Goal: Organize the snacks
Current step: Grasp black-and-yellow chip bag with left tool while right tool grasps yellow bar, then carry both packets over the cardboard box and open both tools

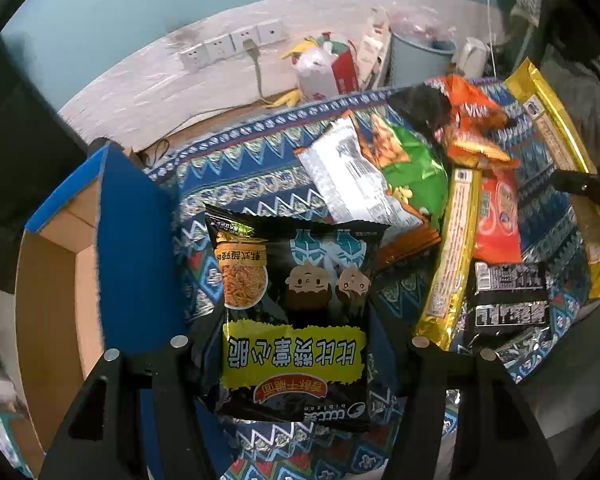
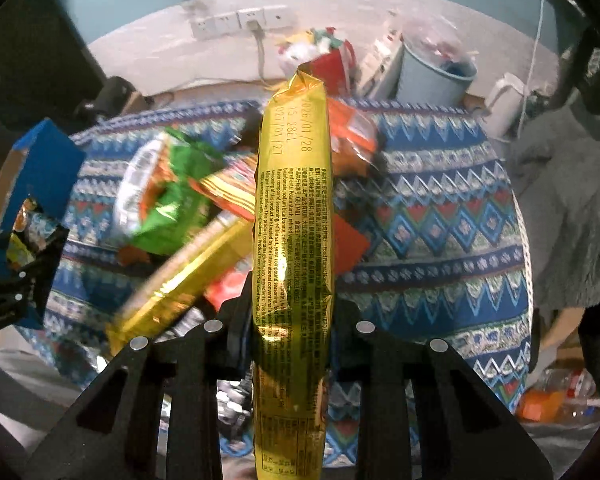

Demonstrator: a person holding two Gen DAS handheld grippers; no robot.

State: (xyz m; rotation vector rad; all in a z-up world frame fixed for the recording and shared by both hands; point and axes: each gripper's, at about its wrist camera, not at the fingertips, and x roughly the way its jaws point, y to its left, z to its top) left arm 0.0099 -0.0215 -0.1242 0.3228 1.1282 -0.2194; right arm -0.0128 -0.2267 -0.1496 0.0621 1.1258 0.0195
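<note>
My left gripper (image 1: 296,344) is shut on a black snack bag (image 1: 292,312) with yellow lettering, held above the patterned blue cloth (image 1: 240,168), right of a blue cardboard box (image 1: 136,248). My right gripper (image 2: 290,320) is shut on a long gold packet (image 2: 294,220), held upright over the snack pile. The left gripper with its black bag also shows at the left edge of the right wrist view (image 2: 24,256). The gold packet also shows at the right of the left wrist view (image 1: 556,136).
A pile lies on the cloth: a green bag (image 1: 412,160), a white-backed bag (image 1: 352,176), an orange bag (image 1: 476,128), a second gold packet (image 1: 452,252), a red packet (image 1: 496,220), black packets (image 1: 508,296). Behind stand a blue bin (image 2: 432,72) and wall sockets (image 2: 240,20).
</note>
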